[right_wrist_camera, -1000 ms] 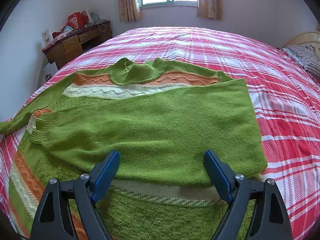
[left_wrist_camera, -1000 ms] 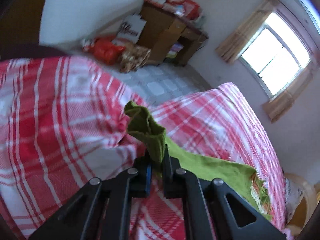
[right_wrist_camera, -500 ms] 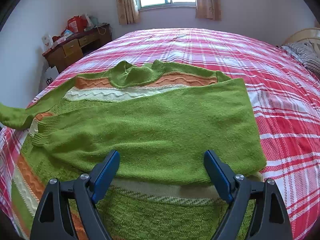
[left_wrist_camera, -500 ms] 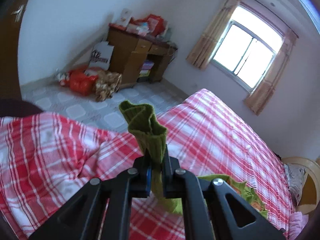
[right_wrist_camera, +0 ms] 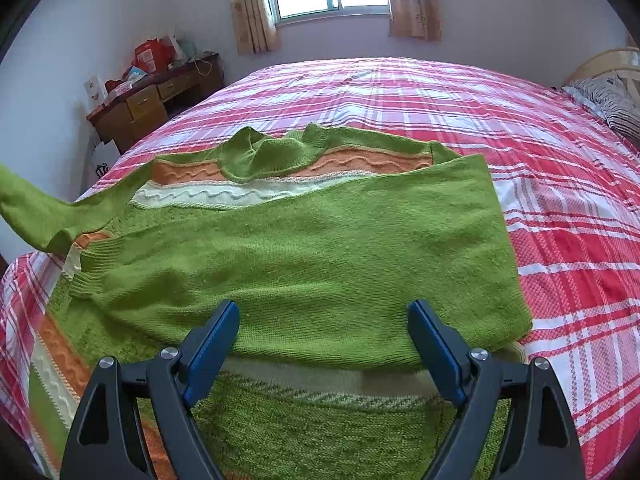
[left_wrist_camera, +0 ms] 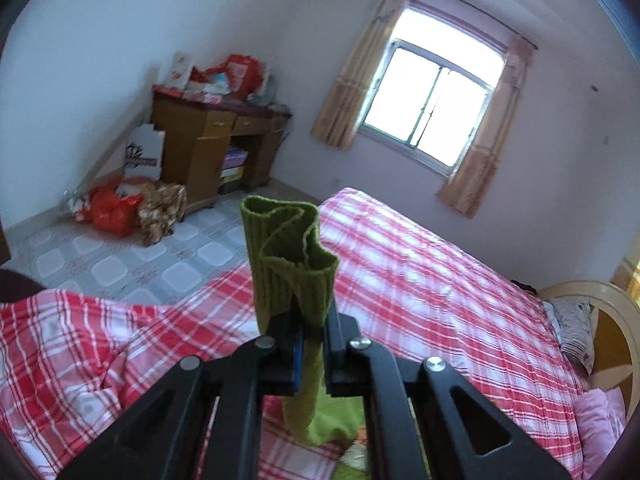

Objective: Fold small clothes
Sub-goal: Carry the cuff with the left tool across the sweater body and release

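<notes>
A green knit sweater [right_wrist_camera: 304, 256] with orange and white wavy stripes lies on the red plaid bed [right_wrist_camera: 560, 208], one side folded over its front. My left gripper [left_wrist_camera: 310, 344] is shut on the sweater's ribbed sleeve cuff [left_wrist_camera: 290, 252] and holds it up above the bed. The lifted sleeve [right_wrist_camera: 36, 212] stretches off the left edge of the right wrist view. My right gripper [right_wrist_camera: 322, 344] is open and empty, low over the sweater's near part, with the folded edge between its blue pads [right_wrist_camera: 212, 344].
A wooden desk [left_wrist_camera: 212, 140] with clutter on top stands against the wall by the window [left_wrist_camera: 428, 100]. Bags [left_wrist_camera: 116, 208] lie on the tiled floor left of the bed. A pillow [right_wrist_camera: 616, 100] and headboard are at the far right.
My left gripper has lifted the sleeve cuff well up off the bed. The sleeve now rises off the sweater's left side. My right gripper has stayed open in place.
</notes>
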`<action>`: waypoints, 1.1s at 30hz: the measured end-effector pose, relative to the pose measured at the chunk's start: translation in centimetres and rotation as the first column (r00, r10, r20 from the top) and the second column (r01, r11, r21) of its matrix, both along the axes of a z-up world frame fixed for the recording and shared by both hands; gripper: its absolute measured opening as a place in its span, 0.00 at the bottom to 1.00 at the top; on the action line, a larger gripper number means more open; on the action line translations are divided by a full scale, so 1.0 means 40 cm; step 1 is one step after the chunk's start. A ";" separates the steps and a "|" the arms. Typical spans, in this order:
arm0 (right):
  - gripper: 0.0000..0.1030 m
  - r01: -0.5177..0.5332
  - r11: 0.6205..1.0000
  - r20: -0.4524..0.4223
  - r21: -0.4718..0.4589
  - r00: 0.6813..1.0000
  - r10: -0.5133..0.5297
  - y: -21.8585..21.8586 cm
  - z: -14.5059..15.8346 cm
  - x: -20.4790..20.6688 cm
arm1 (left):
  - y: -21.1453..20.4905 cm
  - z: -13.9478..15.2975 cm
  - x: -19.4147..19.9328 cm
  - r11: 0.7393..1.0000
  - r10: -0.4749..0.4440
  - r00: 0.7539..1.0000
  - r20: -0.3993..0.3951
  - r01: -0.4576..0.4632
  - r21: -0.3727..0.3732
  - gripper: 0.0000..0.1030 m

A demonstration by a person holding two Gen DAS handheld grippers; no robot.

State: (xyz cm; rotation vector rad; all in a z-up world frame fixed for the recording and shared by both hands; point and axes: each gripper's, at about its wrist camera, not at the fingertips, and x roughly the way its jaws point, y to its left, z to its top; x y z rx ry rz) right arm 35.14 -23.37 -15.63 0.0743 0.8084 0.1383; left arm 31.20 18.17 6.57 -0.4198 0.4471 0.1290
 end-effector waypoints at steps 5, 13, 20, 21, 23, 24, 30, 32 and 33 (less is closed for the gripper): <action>0.84 0.002 1.000 0.004 0.014 1.000 -0.002 -0.004 0.001 -0.002 | -0.052 0.031 0.012 0.999 -0.042 0.998 0.037 0.042 0.010 0.07; 0.84 0.019 0.999 0.016 0.047 1.000 -0.020 -0.021 0.004 -0.008 | -0.198 0.062 0.051 0.987 -0.151 0.984 0.091 0.145 0.069 0.07; 0.84 0.030 0.997 0.021 0.072 0.999 -0.032 -0.032 0.006 -0.010 | -0.373 0.058 0.100 0.957 -0.276 0.956 0.098 0.264 0.123 0.07; 0.84 0.032 0.996 0.022 0.081 0.999 -0.033 -0.036 0.006 -0.010 | -0.409 0.049 0.108 0.949 -0.296 0.950 0.095 0.282 0.141 0.07; 0.84 0.041 0.993 0.027 0.114 0.999 -0.044 -0.049 0.007 -0.013 | -0.472 0.029 0.119 0.935 -0.329 0.940 0.087 0.311 0.172 0.07; 0.84 0.050 0.989 0.031 0.138 0.998 -0.055 -0.060 0.008 -0.016 | -0.505 0.013 0.125 0.926 -0.345 0.935 0.078 0.326 0.191 0.07; 0.84 0.115 0.953 0.053 0.282 0.989 -0.135 -0.128 0.008 -0.032 | -0.709 -0.140 0.166 0.875 -0.394 0.919 -0.017 0.380 0.300 0.07; 0.84 0.161 0.926 0.068 0.342 0.978 -0.196 -0.161 0.008 -0.047 | -0.769 -0.212 0.183 0.856 -0.406 0.910 -0.086 0.411 0.313 0.08; 0.84 0.176 0.911 0.078 0.372 0.972 -0.220 -0.175 0.009 -0.055 | -0.784 -0.240 0.189 0.850 -0.407 0.906 -0.116 0.422 0.315 0.11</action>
